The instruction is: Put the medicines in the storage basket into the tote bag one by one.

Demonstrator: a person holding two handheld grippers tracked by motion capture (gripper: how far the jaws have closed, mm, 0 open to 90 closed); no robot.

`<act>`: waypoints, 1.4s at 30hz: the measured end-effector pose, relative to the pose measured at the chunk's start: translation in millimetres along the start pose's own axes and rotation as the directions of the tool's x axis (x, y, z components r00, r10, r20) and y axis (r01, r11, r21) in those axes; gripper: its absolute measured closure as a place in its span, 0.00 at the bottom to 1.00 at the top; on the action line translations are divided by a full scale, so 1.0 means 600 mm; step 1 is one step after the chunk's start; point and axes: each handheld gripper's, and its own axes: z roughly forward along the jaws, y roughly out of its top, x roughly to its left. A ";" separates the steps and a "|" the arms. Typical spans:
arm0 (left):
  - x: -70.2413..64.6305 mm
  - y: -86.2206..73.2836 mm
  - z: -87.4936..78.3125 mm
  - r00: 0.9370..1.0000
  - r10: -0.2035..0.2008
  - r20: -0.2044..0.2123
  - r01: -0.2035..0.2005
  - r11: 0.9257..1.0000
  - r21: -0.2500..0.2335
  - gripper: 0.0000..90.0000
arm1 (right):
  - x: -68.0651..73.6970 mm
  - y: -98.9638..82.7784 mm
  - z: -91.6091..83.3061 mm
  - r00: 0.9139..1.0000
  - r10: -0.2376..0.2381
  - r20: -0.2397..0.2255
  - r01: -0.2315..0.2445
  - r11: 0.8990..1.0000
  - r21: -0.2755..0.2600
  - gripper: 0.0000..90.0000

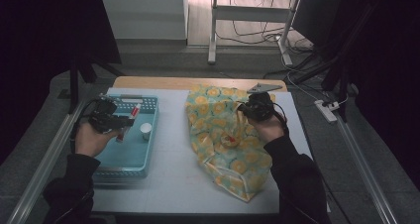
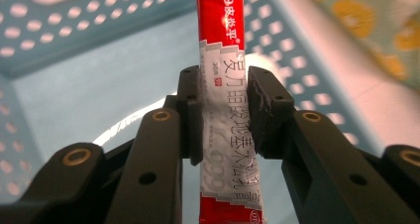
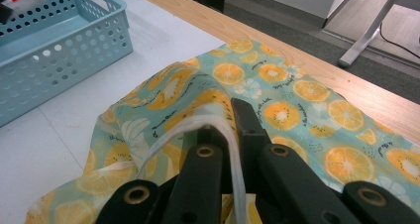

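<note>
A long red and white packet (image 2: 221, 30) with printed characters stands upright between the jaws of my left gripper (image 2: 224, 87), which is shut on its middle. From above, that left gripper (image 1: 121, 121) holds the packet (image 1: 134, 110) over the light blue perforated basket (image 1: 124, 164) at the table's left. A cloth bag (image 1: 225, 154) printed with orange slices lies at centre right. My right gripper (image 1: 245, 110) is shut on its upper rim. Seen along the right gripper (image 3: 225, 112), the jaws pinch a fold of the bag (image 3: 287, 85) with a white drawstring (image 3: 168, 135).
A small white cup-like container (image 1: 145, 130) stands inside the basket. The basket (image 3: 64, 50) sits left of the bag on the white table mat (image 1: 173, 184). A wooden table edge (image 1: 148, 82) runs along the far side. Beyond it are table legs and cables on the floor.
</note>
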 end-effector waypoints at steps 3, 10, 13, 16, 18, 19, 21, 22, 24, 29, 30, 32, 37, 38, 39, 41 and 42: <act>-0.023 0.006 -0.009 0.999 0.039 0.025 -0.038 0.999 -0.026 0.77 | 0.000 0.001 0.001 1.000 -0.002 0.002 0.002 1.000 0.003 0.99; -0.083 0.025 -0.022 0.989 0.129 0.073 -0.124 0.990 -0.066 0.77 | 0.000 0.005 0.001 1.000 -0.004 0.006 0.004 1.000 0.005 0.99; -0.109 0.033 -0.026 0.982 0.162 0.098 -0.154 0.984 -0.085 0.77 | 0.000 0.005 0.001 1.000 -0.002 0.008 0.002 1.000 0.006 0.99; -0.135 0.041 -0.025 0.972 0.199 0.125 -0.187 0.977 -0.098 0.77 | -0.001 0.005 0.000 1.000 -0.001 0.011 0.001 1.000 0.006 0.99; -0.152 0.046 -0.021 0.964 0.219 0.149 -0.205 0.973 -0.106 0.77 | -0.003 0.005 0.001 1.000 0.001 0.011 -0.001 1.000 0.005 0.99; -0.161 0.048 -0.017 0.960 0.231 0.158 -0.216 0.971 -0.106 0.77 | -0.003 0.005 0.001 1.000 0.002 0.012 -0.002 1.000 0.006 0.99; -0.180 0.053 -0.007 0.951 0.256 0.174 -0.241 0.965 -0.104 0.77 | -0.003 0.005 0.001 1.000 0.004 0.012 -0.004 1.000 0.007 0.99; -0.189 0.055 -0.002 0.946 0.268 0.181 -0.253 0.962 -0.103 0.77 | -0.003 0.005 0.001 1.000 0.002 0.012 -0.002 1.000 0.007 0.99; -0.207 0.059 0.011 0.937 0.288 0.200 -0.272 0.957 -0.104 0.77 | -0.002 0.005 0.001 1.000 0.001 0.011 -0.001 1.000 0.006 0.99; -0.250 0.069 0.043 0.912 0.334 0.239 -0.318 0.943 -0.102 0.77 | -0.003 0.008 -0.002 1.000 0.002 0.015 -0.002 1.000 0.002 0.99; -0.257 0.070 0.049 0.909 0.342 0.239 -0.328 0.939 -0.100 0.77 | -0.003 0.008 -0.002 1.000 0.003 0.014 -0.003 1.000 0.001 0.99; -0.271 0.074 0.061 0.904 0.352 0.244 -0.340 0.936 -0.091 0.77 | -0.003 0.008 -0.003 1.000 0.002 0.015 -0.002 1.000 0.000 0.99; -0.295 0.076 0.087 0.891 0.372 0.262 -0.365 0.928 -0.076 0.77 | -0.003 0.008 -0.005 1.000 0.000 0.014 0.001 1.000 -0.001 0.99; -0.299 0.076 0.091 0.889 0.377 0.260 -0.372 0.925 -0.073 0.77 | -0.004 0.008 -0.005 1.000 0.000 0.014 0.000 1.000 -0.002 0.99; -0.303 0.076 0.096 0.888 0.379 0.261 -0.374 0.925 -0.070 0.77 | -0.004 0.008 -0.005 1.000 -0.002 0.014 0.002 1.000 -0.002 0.99; -0.309 0.075 0.106 0.884 0.382 0.269 -0.380 0.923 -0.062 0.77 | -0.005 0.008 -0.006 1.000 -0.002 0.014 0.002 1.000 -0.003 0.99; -0.313 0.075 0.111 0.882 0.387 0.269 -0.387 0.920 -0.058 0.77 | -0.005 0.008 -0.006 1.000 -0.001 0.014 0.001 1.000 -0.003 0.99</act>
